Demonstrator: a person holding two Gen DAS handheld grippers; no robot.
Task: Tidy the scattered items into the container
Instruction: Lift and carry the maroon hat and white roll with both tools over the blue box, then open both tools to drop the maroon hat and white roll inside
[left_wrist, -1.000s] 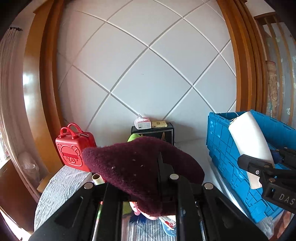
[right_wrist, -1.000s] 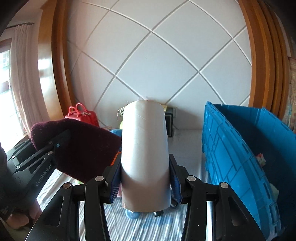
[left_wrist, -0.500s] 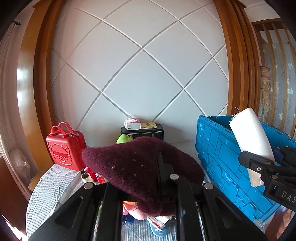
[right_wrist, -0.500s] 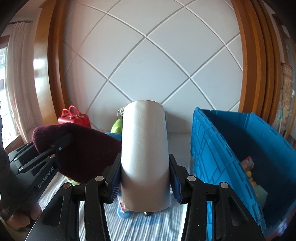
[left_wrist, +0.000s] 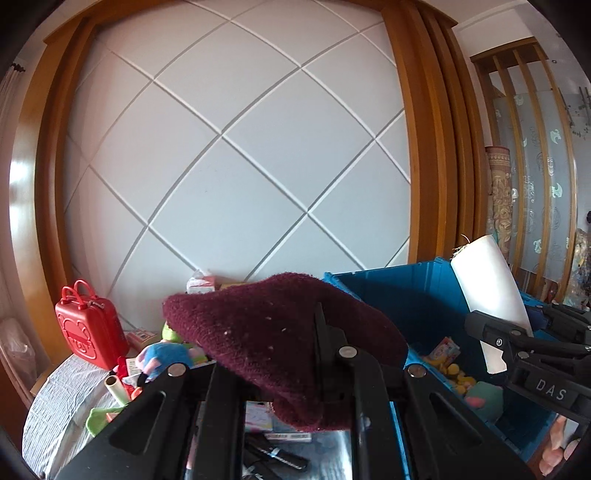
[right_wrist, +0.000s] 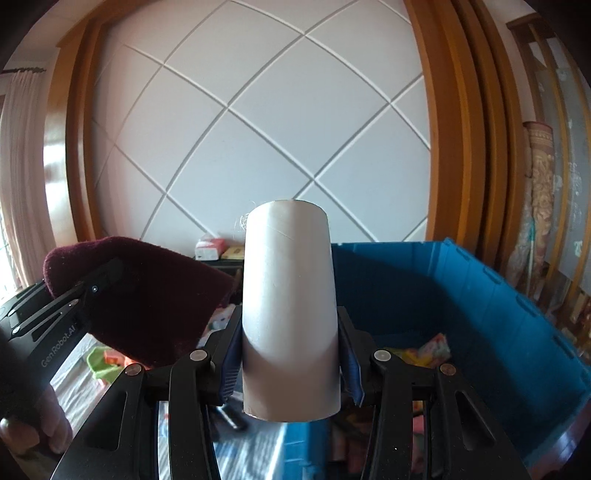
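My left gripper (left_wrist: 295, 373) is shut on a maroon knit hat (left_wrist: 280, 339) and holds it in the air beside the left rim of the blue crate (left_wrist: 402, 295). My right gripper (right_wrist: 290, 354) is shut on a white cardboard tube (right_wrist: 290, 306), held upright above the crate's near edge. The crate (right_wrist: 461, 295) is open, with several small toys on its floor. In the right wrist view the hat (right_wrist: 147, 299) and left gripper (right_wrist: 74, 295) sit to the left. In the left wrist view the tube (left_wrist: 491, 291) and right gripper (left_wrist: 524, 343) sit to the right.
A red toy suitcase (left_wrist: 88, 328) stands at the back left of the striped table cloth (left_wrist: 62, 406). A blue plush toy (left_wrist: 166, 354), a green piece (left_wrist: 99, 421), markers and cards lie scattered on it. A tissue pack (right_wrist: 210, 249) tops a black box at the wall.
Both grippers have risen and moved right towards the crate with their loads. The crate's inside and the toys in it have come into view.
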